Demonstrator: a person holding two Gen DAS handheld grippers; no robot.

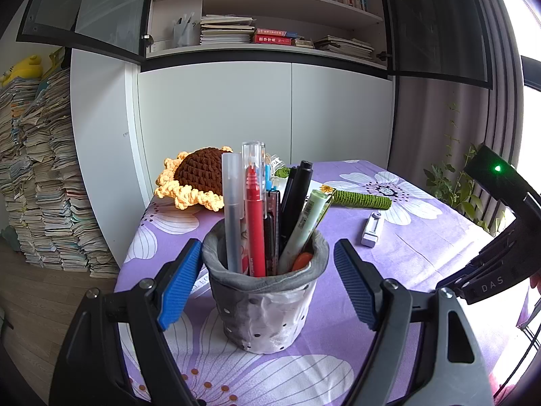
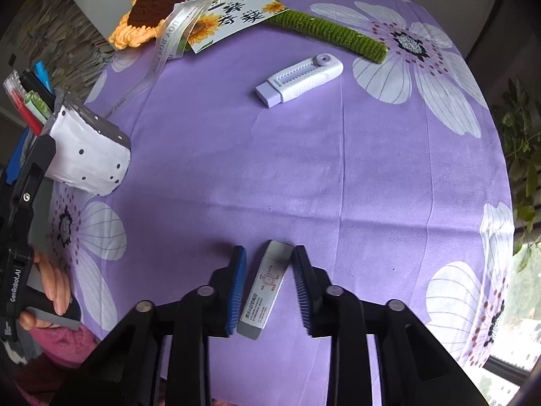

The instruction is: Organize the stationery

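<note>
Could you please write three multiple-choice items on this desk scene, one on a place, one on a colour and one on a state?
1. Where does the grey-and-white eraser lie?
A. Inside the pen holder
B. On the purple cloth between the right claw's fingers
C. On top of the crochet sunflower

2. What colour is the crochet sunflower's stem?
A. Green
B. Red
C. Blue

3. How does the left claw stand with the pen holder?
A. Shut tight on it
B. Open, one finger to each side of it
C. Far from it, over the retractable eraser

Answers: 1 B, the eraser rests on the tablecloth between the open right claw's blue pads. 2 A, the knitted stem is green. 3 B, gaps show between both pads and the holder.
</note>
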